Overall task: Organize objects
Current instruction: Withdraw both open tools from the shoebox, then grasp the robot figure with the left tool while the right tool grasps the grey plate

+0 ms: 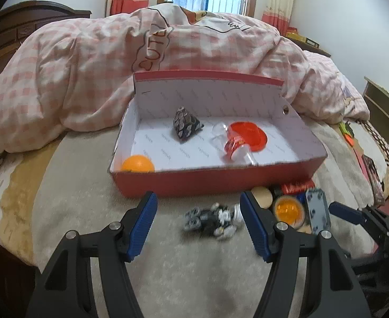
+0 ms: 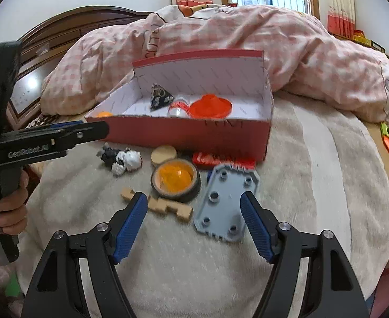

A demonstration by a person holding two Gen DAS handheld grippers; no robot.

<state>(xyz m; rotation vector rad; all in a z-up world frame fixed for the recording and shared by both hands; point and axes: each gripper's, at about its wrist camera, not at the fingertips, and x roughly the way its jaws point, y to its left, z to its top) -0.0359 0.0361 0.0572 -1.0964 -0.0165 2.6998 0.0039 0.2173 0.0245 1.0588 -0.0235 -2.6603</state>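
The right tongs (image 2: 193, 224) hang wide open and empty over the near part of the bed (image 2: 313, 159), and the grey studded plate (image 2: 224, 201) lies right ahead of them, partly between the blue pads (image 2: 129, 225). Its long axis runs roughly away from the tongs toward the red box (image 2: 189, 135), tilted a little, so the open gap seems to line up across its narrow width. The plate is flat, pale grey, with round studs near its corners. The left tongs (image 1: 198, 224), also open and empty, are nearer the black-and-white toy figure (image 1: 213, 220), which lies just beyond their tips. The box, toward the quilt (image 2: 247, 42), already holds an orange ball (image 1: 137, 163).
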